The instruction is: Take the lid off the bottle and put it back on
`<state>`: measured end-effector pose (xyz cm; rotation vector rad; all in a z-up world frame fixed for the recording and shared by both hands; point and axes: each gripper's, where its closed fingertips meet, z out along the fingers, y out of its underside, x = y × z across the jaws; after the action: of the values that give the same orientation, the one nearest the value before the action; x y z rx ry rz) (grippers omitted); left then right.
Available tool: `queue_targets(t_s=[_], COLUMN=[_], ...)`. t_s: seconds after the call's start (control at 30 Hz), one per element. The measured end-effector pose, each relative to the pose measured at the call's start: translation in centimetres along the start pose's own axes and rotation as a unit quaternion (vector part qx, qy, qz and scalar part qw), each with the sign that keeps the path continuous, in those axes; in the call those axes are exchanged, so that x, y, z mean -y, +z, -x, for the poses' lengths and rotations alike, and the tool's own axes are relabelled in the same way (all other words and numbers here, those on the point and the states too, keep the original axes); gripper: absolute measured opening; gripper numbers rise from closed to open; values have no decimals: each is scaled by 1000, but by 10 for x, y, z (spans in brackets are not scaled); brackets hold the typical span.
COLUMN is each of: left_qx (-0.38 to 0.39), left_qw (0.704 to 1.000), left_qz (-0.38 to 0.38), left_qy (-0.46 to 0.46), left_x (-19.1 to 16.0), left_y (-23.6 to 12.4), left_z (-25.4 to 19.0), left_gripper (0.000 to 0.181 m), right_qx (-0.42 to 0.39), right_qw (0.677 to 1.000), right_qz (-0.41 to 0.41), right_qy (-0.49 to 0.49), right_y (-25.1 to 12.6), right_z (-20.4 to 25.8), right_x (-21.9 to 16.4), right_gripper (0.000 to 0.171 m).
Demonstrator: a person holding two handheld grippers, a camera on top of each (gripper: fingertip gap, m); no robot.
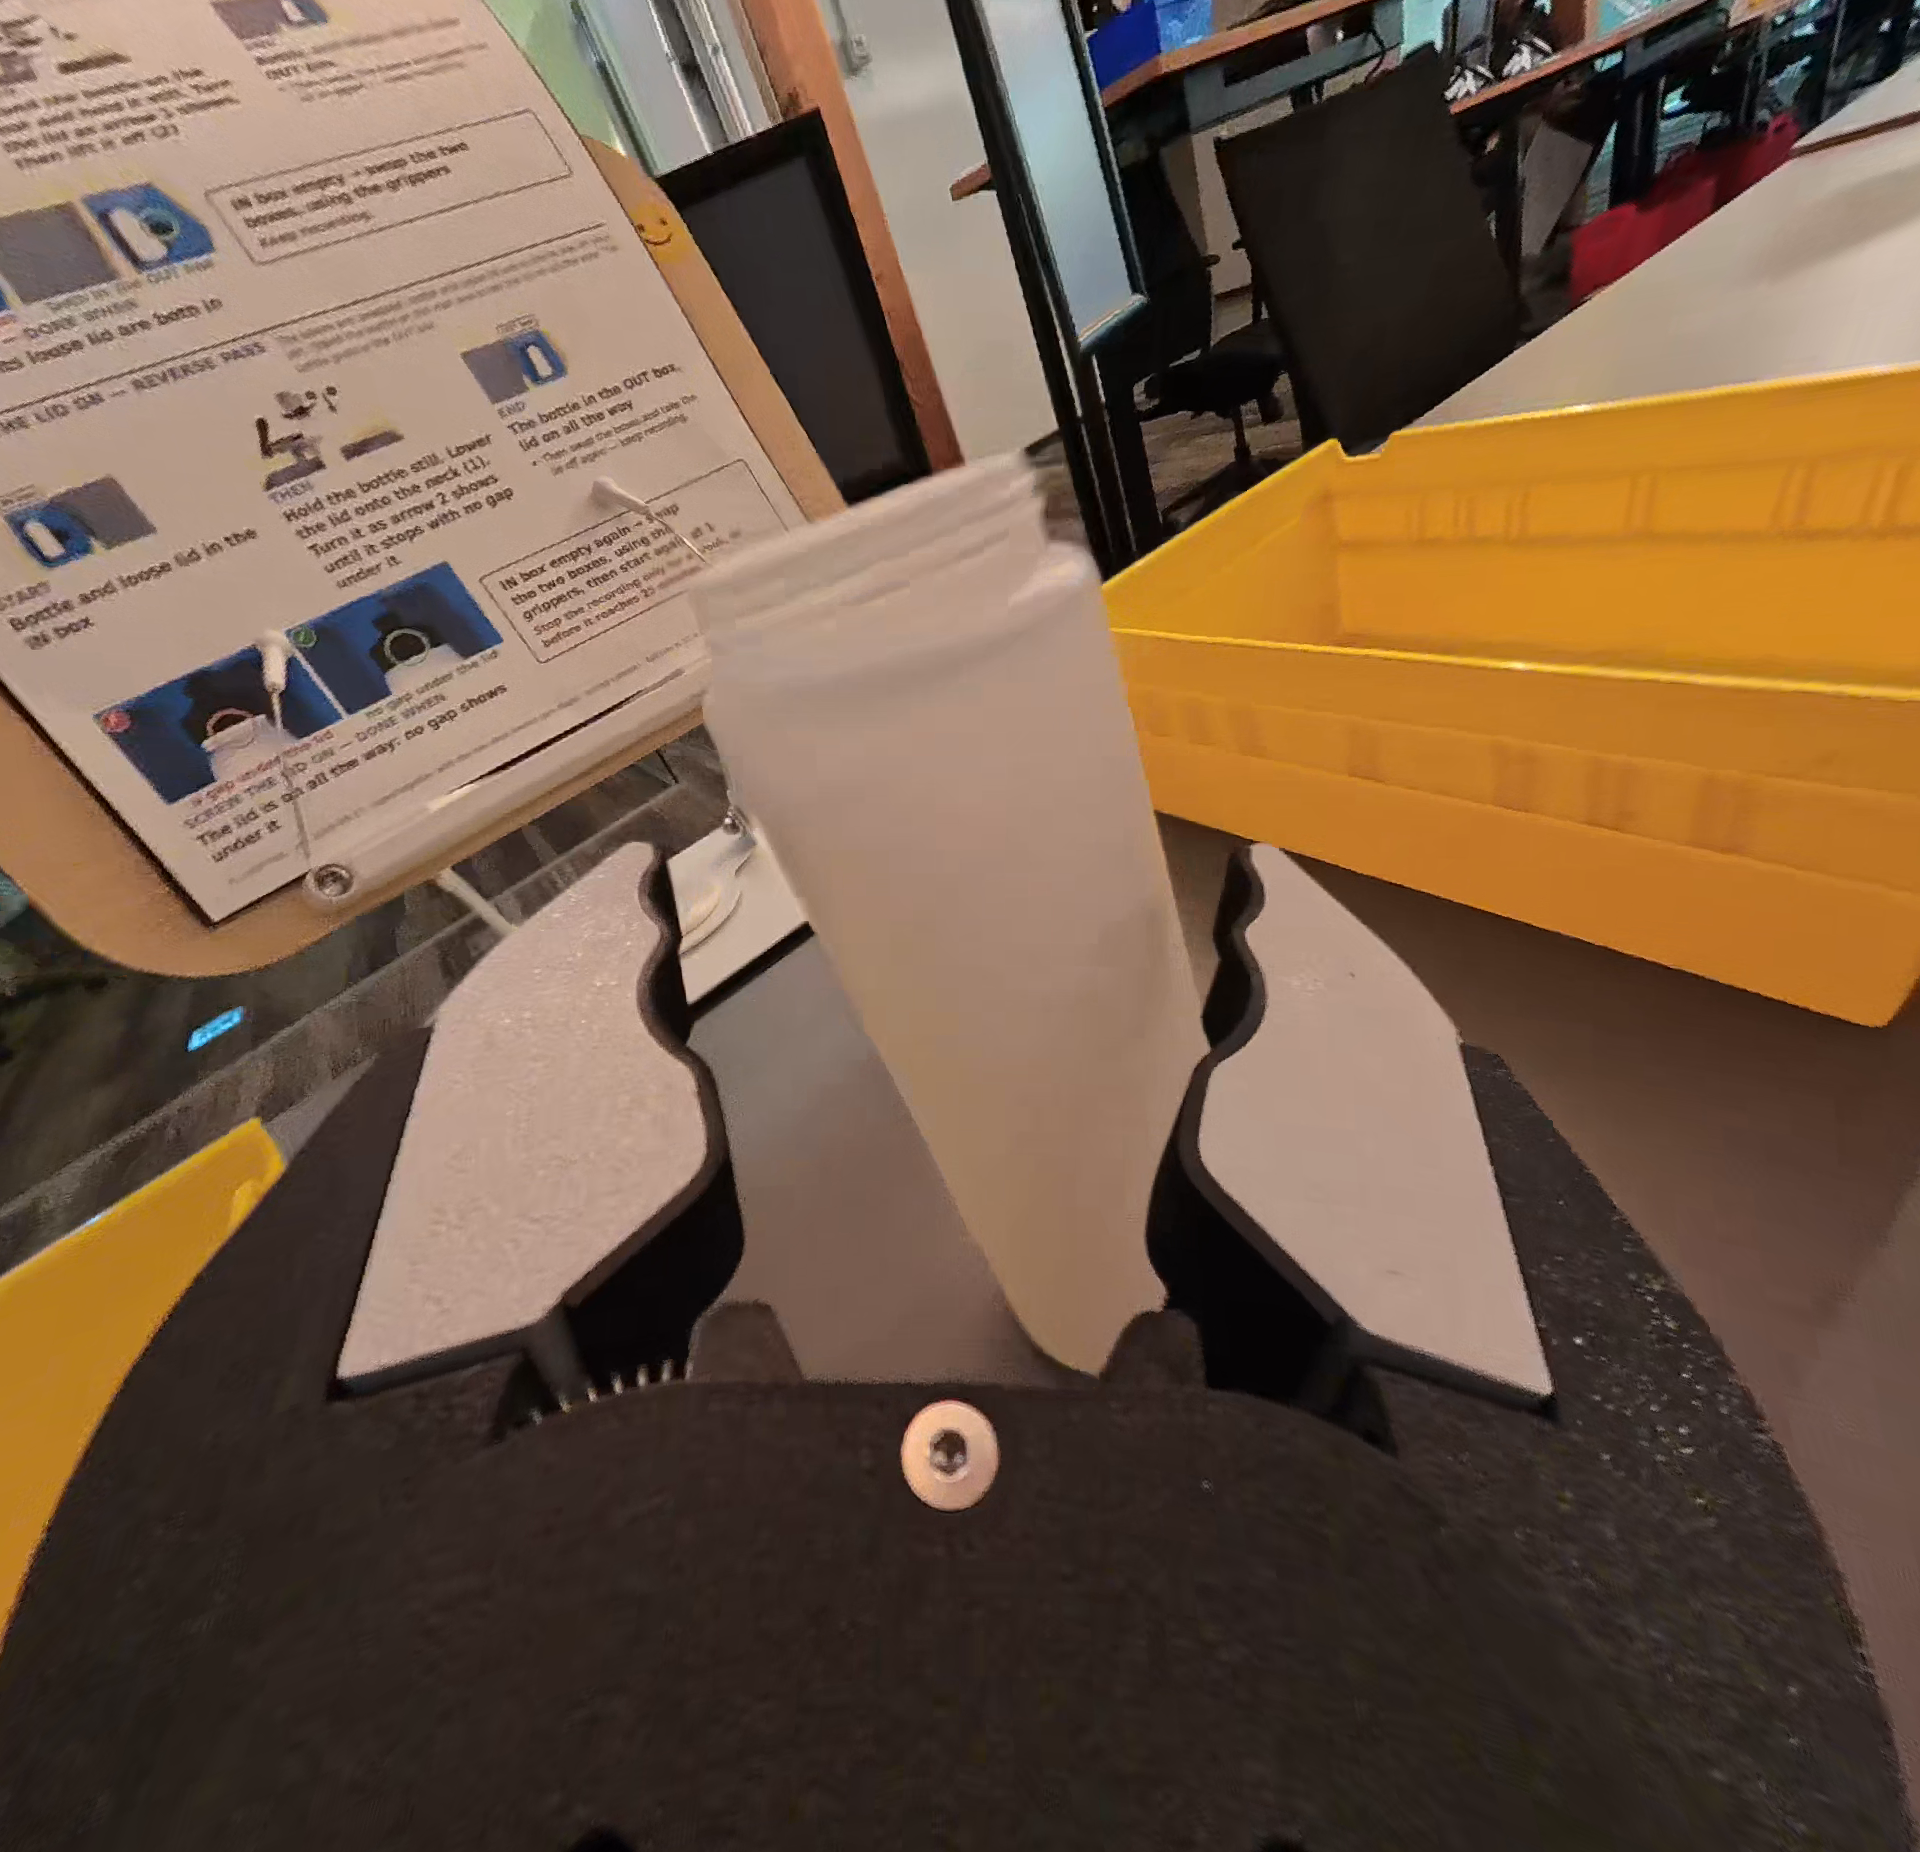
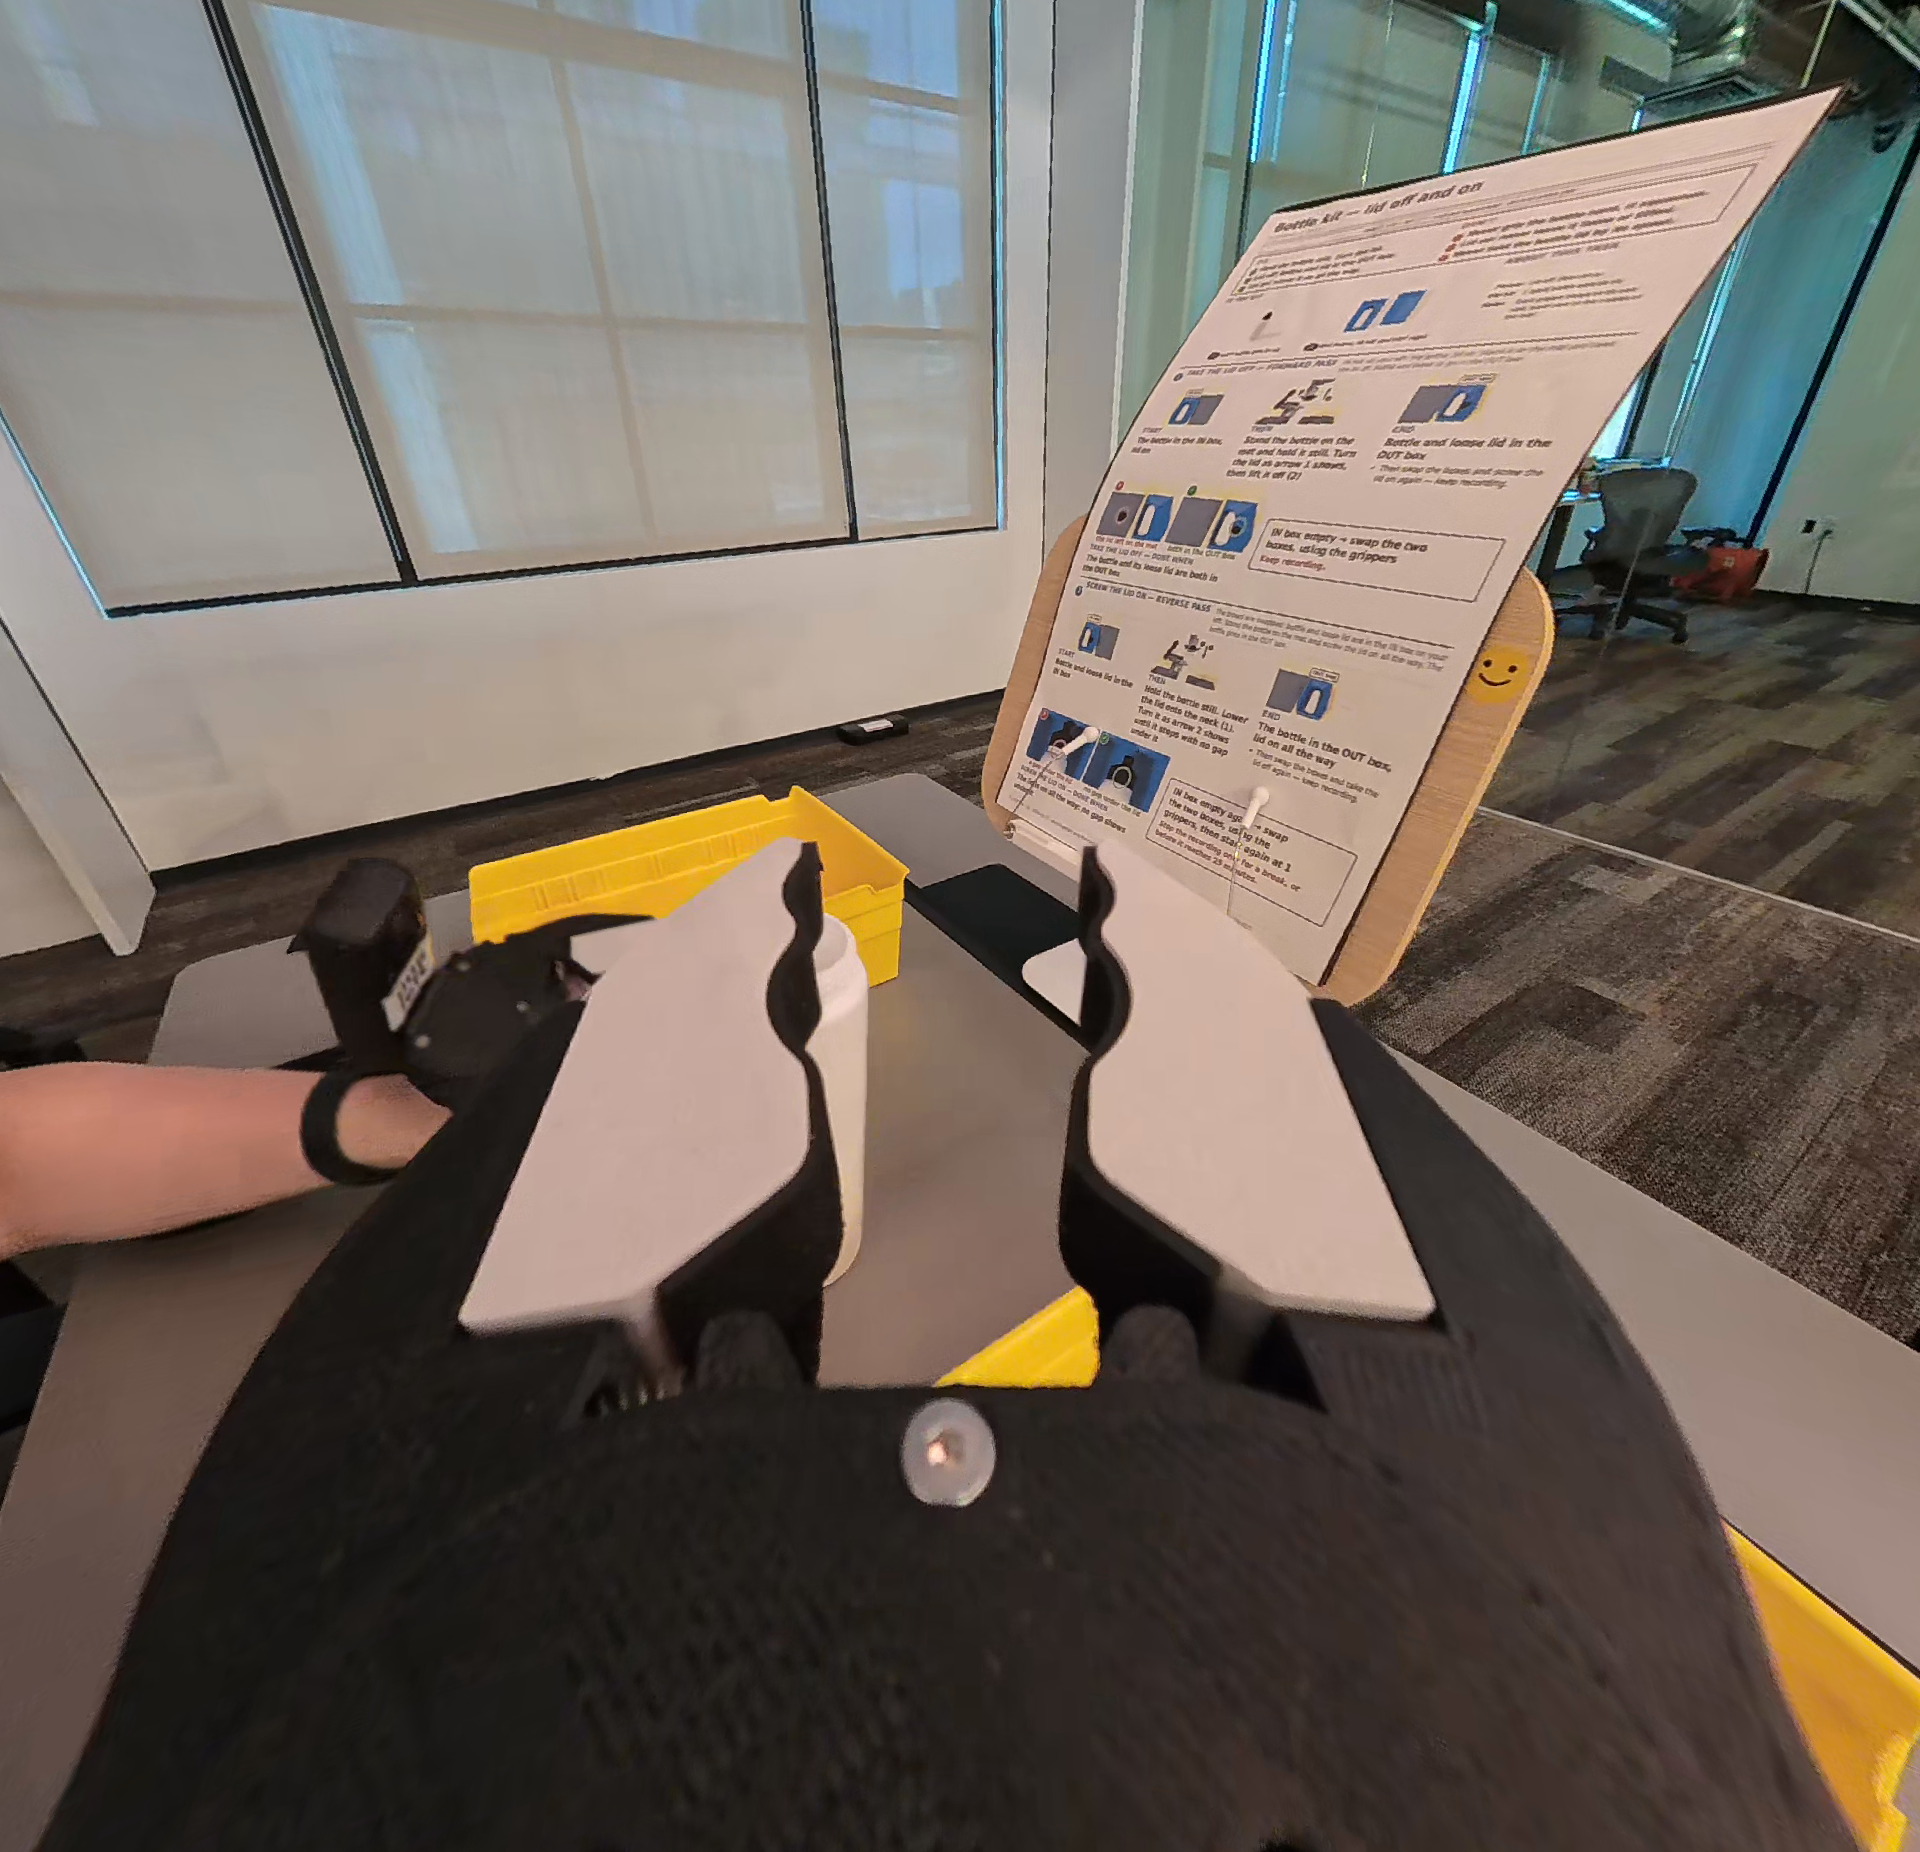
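Bottle (image 1: pixel 951 867), lidless and tilted, sits between the spread jaws of the left gripper (image 1: pixel 951 929), beside a yellow bin (image 1: pixel 1558 763); right gripper (image 2: pixel 945 919) gapes empty.

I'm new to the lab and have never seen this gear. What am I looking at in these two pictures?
A person holds a two-fingered grasping tool in each hand; a camera on each looks forward along its fingers. The left gripper view shows its fingers spread around an uncapped white bottle, not clamped on it. The right gripper view shows open fingers holding nothing. On the grey table are a yellow bin and a propped instruction sheet. No lid is visible.
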<state>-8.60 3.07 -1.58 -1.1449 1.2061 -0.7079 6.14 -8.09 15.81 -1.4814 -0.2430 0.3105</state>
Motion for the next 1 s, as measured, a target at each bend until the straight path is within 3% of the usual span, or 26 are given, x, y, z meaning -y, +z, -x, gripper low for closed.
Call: queue_targets(t_s=[0.23,0.4,0.47,0.6,0.7,0.8,1.0], left_qx=[1,29,33,52,-19,-34,-89], left_qw=[999,990,977,939,924,914,895], left_qz=[20,28,84,253,312,372,423], left_qy=[-48,-137,-191,-225,-222,-155,-109], left_x=[26,40,15,-72,-119,-164,-209], left_y=[-53,-89,-91,-86,-70,-62,-50], left_z=[36,115,150,199,189,190,176], left_gripper=[93,84,82,80,90,95,95], right_qx=[-5,-5,-2,1,1,0,11], right_qw=[1000,1000,1000,999,999,999,998], right_qz=[4,10,15,33,43,51,58], right_qy=[3,12,13,5,3,8,37], right_y=[-4,-1,3,8,10,11,23], right_z=[-2,-4,-3,1,1,-2,-1], right_x=[0,-5,-7,-13,-17,-22,-30], right_gripper=[48,48,48,48,48,48,48])
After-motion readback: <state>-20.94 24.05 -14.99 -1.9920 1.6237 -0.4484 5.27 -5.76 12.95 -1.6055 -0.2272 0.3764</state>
